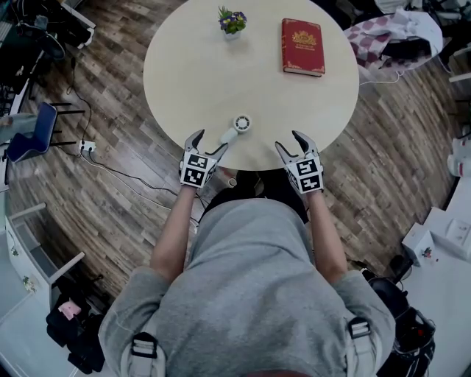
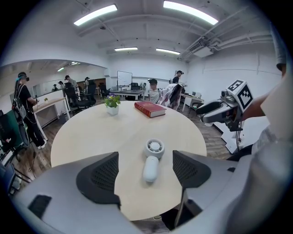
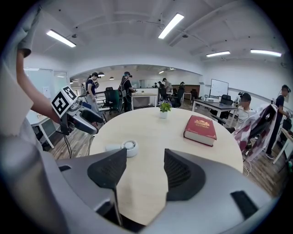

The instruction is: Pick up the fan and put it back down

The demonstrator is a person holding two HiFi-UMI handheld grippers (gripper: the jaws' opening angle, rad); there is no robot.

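Observation:
A small white hand fan (image 1: 235, 129) lies flat on the round beige table (image 1: 191, 66) near its front edge, round head away from me, handle toward the left gripper. In the left gripper view the fan (image 2: 152, 158) lies ahead between the jaws, untouched. My left gripper (image 1: 206, 143) is open at the table's edge, just short of the handle. My right gripper (image 1: 291, 141) is open at the edge, to the right of the fan, with nothing between its jaws. The right gripper view shows the fan (image 3: 125, 147) to the left of its jaws (image 3: 139, 171).
A red book (image 1: 302, 46) lies at the table's far right and a small potted plant (image 1: 232, 20) stands at the far middle. A blue chair (image 1: 33, 132) and cables are on the wooden floor at left. Other people stand at desks in the background.

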